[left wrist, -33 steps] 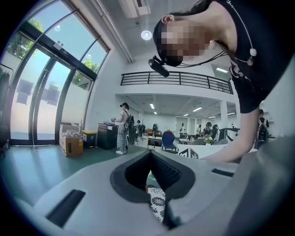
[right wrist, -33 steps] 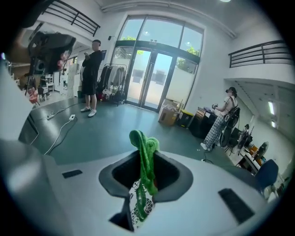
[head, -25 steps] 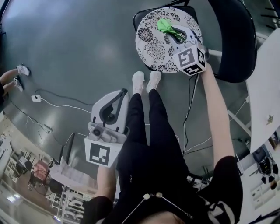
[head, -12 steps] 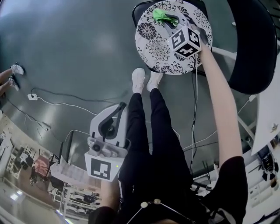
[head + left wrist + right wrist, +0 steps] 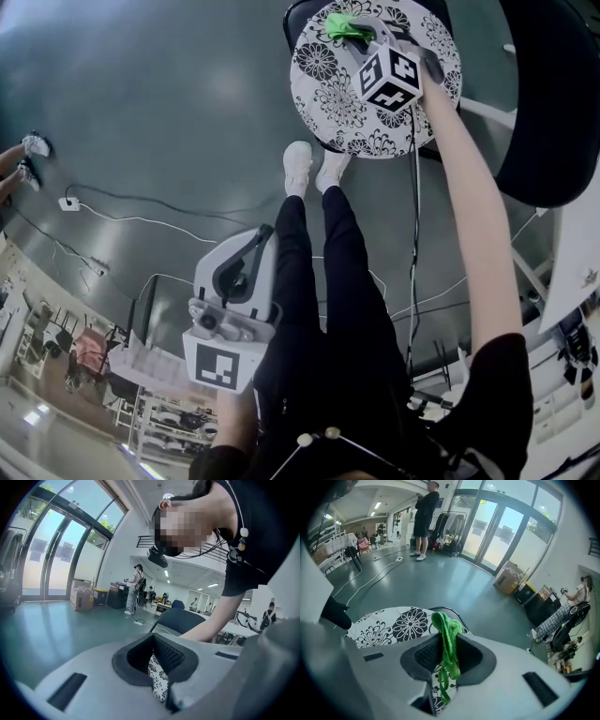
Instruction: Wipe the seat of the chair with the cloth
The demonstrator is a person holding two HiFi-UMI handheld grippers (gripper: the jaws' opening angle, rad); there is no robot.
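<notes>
The green cloth point(image 5: 447, 644) is pinched in my right hand-held gripper point(image 5: 446, 660), whose jaws are clamped tight on it. It is a bunched strand whose long axis runs up and down across the pads, a loop poking above them and the tail dangling toward the flowered chair seat point(image 5: 393, 625). In the head view it sits over the seat's far edge. My left hand-held gripper point(image 5: 152, 660) hangs beside my leg, jaws seemingly pressed together on nothing.

chair back point(image 5: 553, 103) cut by frame edge, cloth point(image 5: 336, 24) partly behind right hand-held gripper point(image 5: 358, 39)
</notes>
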